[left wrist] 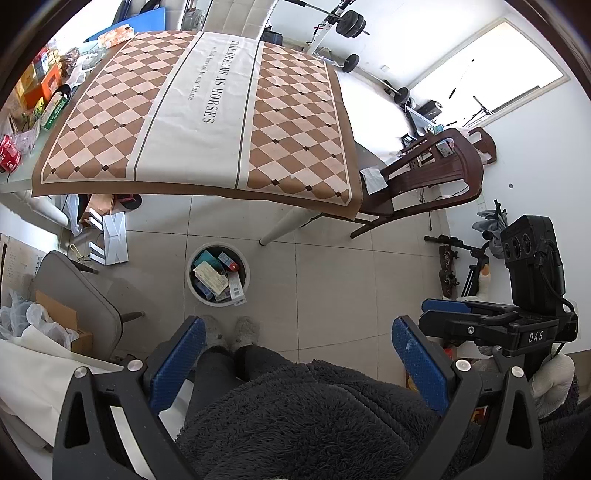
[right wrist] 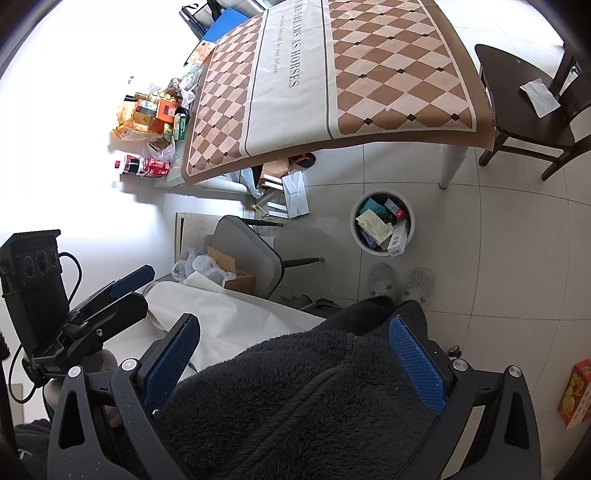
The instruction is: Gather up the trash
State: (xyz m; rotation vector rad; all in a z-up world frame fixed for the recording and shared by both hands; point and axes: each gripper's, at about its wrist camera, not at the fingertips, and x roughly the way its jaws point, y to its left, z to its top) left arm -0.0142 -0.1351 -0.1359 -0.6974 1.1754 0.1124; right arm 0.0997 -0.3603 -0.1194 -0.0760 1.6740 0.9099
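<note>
Left gripper (left wrist: 297, 363) and right gripper (right wrist: 293, 360) both held close against person's dark fleece jacket (left wrist: 295, 417), jaws spread wide, empty. Round white trash bin (left wrist: 217, 272), full of cartons, on tiled floor just beyond grey slippers (left wrist: 232, 331), near checkered table's white leg (left wrist: 281, 226).

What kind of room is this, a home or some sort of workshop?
Most likely a lived-in home dining room. A table with a checkered cloth has a wooden chair beside it, snack clutter sits on one end, and a barbell rack stands in the corner.
</note>
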